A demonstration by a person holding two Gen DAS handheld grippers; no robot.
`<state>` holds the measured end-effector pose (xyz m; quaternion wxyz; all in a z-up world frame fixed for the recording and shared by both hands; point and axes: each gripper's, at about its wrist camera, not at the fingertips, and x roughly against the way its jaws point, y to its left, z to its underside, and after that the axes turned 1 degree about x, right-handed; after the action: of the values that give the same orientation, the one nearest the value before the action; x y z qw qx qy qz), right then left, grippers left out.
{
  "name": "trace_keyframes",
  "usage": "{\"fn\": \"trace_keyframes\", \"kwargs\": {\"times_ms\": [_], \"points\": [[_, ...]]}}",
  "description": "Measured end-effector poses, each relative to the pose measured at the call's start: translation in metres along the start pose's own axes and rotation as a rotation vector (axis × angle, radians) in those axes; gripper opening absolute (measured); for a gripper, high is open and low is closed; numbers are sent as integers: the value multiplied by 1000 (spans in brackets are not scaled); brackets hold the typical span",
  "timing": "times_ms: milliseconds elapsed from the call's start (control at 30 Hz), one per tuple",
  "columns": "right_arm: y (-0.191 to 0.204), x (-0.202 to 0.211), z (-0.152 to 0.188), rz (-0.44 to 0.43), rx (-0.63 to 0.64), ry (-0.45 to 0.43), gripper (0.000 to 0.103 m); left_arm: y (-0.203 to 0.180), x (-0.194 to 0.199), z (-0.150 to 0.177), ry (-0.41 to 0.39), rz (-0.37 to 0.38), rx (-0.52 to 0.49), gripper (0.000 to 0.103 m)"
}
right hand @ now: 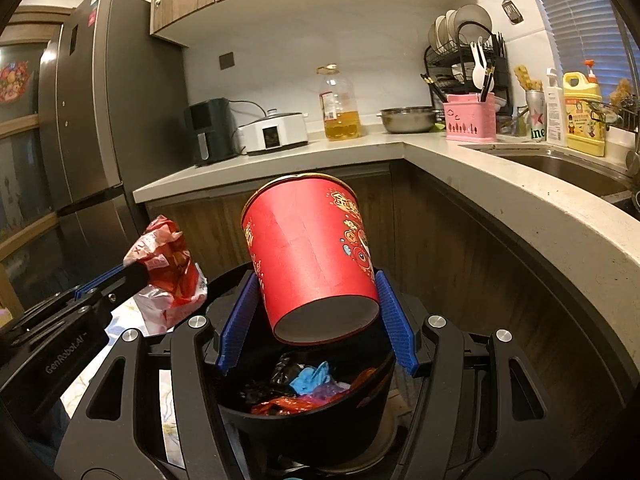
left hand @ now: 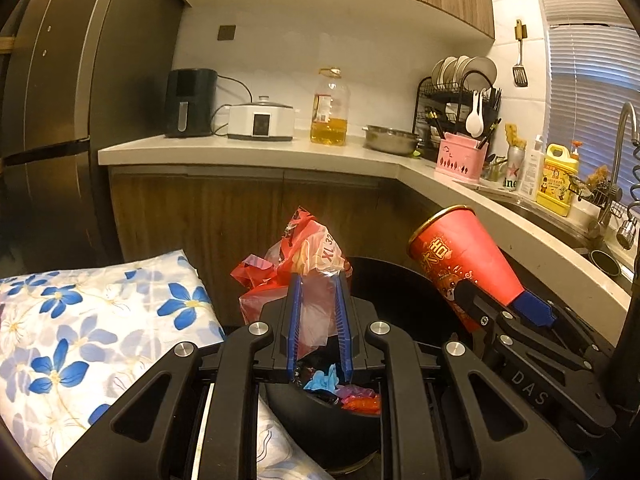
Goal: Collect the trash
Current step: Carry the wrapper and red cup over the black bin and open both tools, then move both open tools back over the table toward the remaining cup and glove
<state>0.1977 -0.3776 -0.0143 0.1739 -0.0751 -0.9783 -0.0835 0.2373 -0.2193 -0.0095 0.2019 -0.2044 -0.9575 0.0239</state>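
At left, my left tongs [left hand: 316, 280] pinch a crumpled red plastic bag [left hand: 304, 256]; at right, my right tongs [right hand: 316, 280] clamp a tilted red paper cup [right hand: 308, 256]. Both hang above the black trash bin [right hand: 312, 420].

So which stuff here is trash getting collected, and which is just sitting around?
Part of the job:
- red paper cup, in the right hand-held gripper
- crumpled plastic bag, in the left hand-held gripper
- black bin

Just sitting around:
- oil bottle
- pink caddy
- flowered pillow
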Motion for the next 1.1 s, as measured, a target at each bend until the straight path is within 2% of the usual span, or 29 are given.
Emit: {"fn": "trace_keyframes", "kwargs": {"times_ms": [267, 567, 667, 800, 867, 1100], "points": [[-4, -12, 4, 4, -5, 15, 60, -4, -17, 2, 26, 24, -10, 18], [-9, -21, 4, 7, -8, 30, 61, 2, -27, 8, 56, 24, -15, 28], [-14, -20, 4, 15, -30, 33, 61, 6, -27, 10, 58, 17, -3, 39], [-13, -16, 4, 16, -31, 28, 66, 12, -22, 13, 51, 14, 30, 63], [-11, -12, 5, 15, -26, 24, 68, 13, -18, 14, 48, 8, 27, 65], [-4, 1, 8, 10, -26, 23, 74, 24, 3, 24, 33, -63, 47, 86]]}}
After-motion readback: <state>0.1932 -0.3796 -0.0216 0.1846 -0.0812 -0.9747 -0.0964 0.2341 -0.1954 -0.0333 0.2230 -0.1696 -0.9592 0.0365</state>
